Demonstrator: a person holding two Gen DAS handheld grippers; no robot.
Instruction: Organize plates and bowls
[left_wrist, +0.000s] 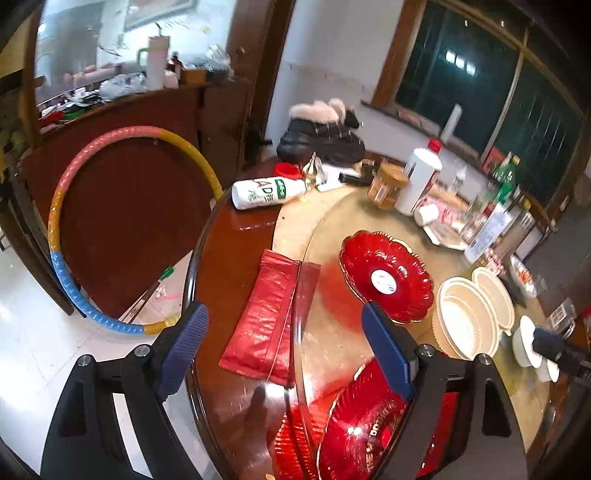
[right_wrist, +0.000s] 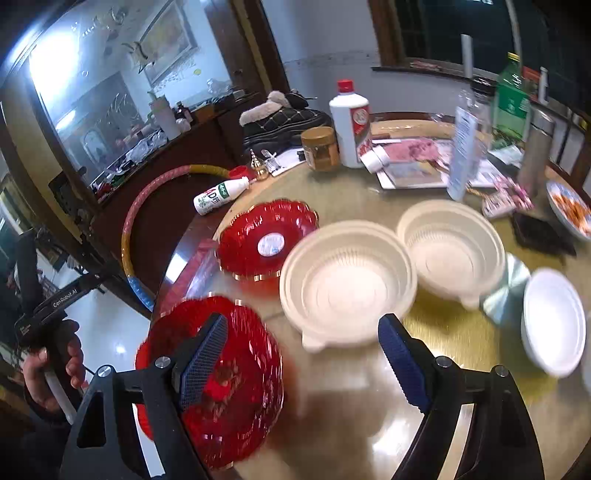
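Near red plate (left_wrist: 364, 424) just beneath left hand-held gripper (left_wrist: 284, 343) — fingers apart

Near red plate (left_wrist: 354, 435) cut off by bottom edge, partly behind a finger, cream bowls (right_wrist: 347, 284) motion-blurred, far bottles' labels unreadable

Right wrist view: two scalloped plates (right_wrist: 267, 238) (right_wrist: 221, 376) left on the table (right_wrist: 369, 192), one behind the other. Two large bowls (right_wrist: 347, 280) (right_wrist: 452, 247) side by side at centre, touching. Small bowl (right_wrist: 554, 321) at right edge. Lying bottle (right_wrist: 221, 195) upper left, behind the far plate.
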